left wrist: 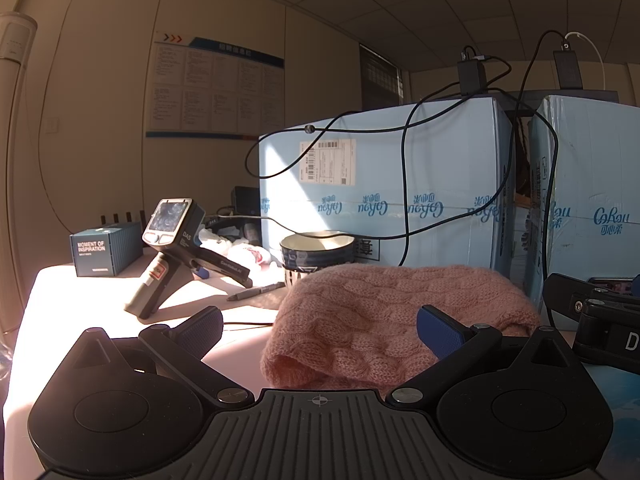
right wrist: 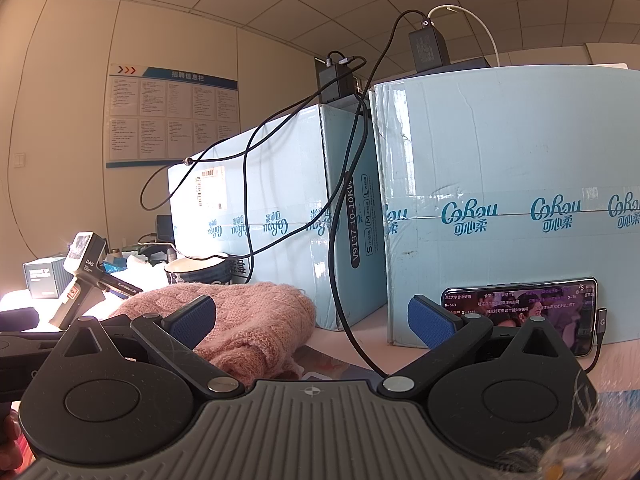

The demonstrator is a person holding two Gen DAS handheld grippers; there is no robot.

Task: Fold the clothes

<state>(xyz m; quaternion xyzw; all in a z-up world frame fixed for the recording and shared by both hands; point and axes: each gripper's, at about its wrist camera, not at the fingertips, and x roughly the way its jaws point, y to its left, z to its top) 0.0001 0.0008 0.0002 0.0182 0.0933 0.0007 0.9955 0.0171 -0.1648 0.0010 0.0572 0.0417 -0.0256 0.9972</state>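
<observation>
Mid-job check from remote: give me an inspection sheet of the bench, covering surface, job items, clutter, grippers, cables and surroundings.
Surface: pale tabletop, strong sun patch on its left part.
Job's things: pink cable-knit sweater, bunched in a heap, lying ahead of both grippers.
Clutter: dark blue ceramic bowls, stacked behind the sweater; black pen; spare handheld gripper device; small dark blue box; smartphone, screen lit, leaning on a carton.
Grippers: left gripper open, nothing held; right gripper open, nothing held.
Cables: black cables draped down two light blue cardboard cartons from chargers on top.
Surroundings: wall notice board, tiled ceiling.
</observation>
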